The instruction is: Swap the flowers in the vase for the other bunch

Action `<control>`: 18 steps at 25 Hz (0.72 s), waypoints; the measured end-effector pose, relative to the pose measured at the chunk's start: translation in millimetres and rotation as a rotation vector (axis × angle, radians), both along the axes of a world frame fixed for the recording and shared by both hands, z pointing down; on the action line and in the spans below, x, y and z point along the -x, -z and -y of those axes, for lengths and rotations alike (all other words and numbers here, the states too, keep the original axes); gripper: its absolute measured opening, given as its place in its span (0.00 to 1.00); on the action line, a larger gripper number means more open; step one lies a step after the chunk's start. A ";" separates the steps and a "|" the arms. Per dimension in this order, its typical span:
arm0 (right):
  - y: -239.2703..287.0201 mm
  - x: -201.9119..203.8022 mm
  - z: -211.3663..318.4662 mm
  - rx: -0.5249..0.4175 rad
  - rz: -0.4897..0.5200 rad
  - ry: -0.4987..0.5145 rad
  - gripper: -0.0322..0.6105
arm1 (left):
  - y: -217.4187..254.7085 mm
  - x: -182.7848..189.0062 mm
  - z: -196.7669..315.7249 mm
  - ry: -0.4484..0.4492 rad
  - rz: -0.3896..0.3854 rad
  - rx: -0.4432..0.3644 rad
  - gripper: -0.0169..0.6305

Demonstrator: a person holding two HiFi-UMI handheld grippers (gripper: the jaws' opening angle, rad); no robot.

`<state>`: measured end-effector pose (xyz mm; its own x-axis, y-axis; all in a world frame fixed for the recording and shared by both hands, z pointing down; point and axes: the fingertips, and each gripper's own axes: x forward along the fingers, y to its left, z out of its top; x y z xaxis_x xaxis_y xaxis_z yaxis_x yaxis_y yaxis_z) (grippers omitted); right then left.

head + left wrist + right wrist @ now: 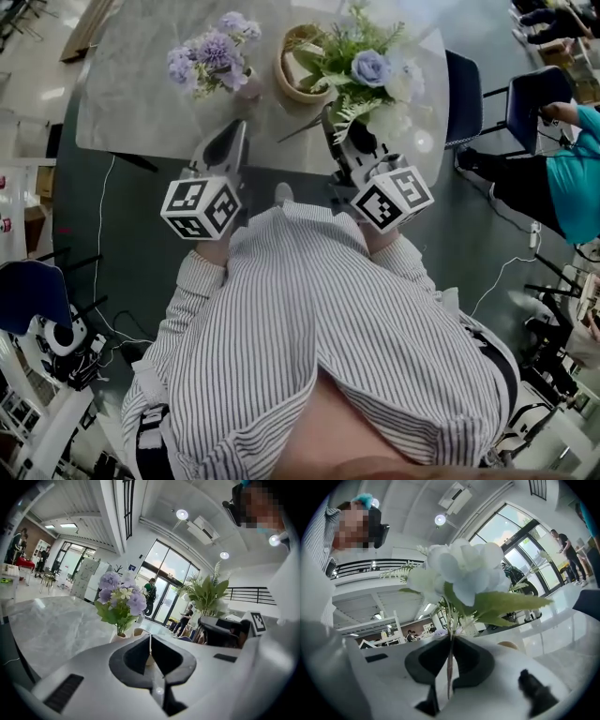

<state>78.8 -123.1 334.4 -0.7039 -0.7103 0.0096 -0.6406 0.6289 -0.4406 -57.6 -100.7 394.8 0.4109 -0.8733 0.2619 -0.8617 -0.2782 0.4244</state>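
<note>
- Tabletop: pale marble. Its far side is cut off by the top edge of the head view. A bare stretch lies left of the vase, and the near edge runs just ahead of both claws.
- Striped shirt: fills the lower head view and hides both hands.
- Dark chairs: stand beside the tabletop's right edge, with a person in teal beyond them.
- White-and-blue bunch: hangs over the tabletop's right part, and its leaves cover part of a round tan bowl.
- Purple flowers: stand in the vase, left of the bowl. The blooms hide most of the vase from above.
- Right claw: pinched shut on the bunch's thin stems.
- Left claw: fully closed and empty, pointing toward the vase.
</note>
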 end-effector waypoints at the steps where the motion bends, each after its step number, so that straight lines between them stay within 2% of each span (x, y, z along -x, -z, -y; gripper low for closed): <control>1: -2.8 -0.6 0.4 0.002 0.002 0.007 0.10 | -2.8 0.2 -0.9 0.011 0.003 0.003 0.05; 8: -10.5 -5.1 10.9 0.016 0.006 0.030 0.10 | -13.3 1.0 2.5 0.067 0.016 0.032 0.05; 18: -7.7 3.0 18.3 0.054 0.018 0.006 0.10 | -9.7 8.3 13.3 0.025 0.014 0.058 0.05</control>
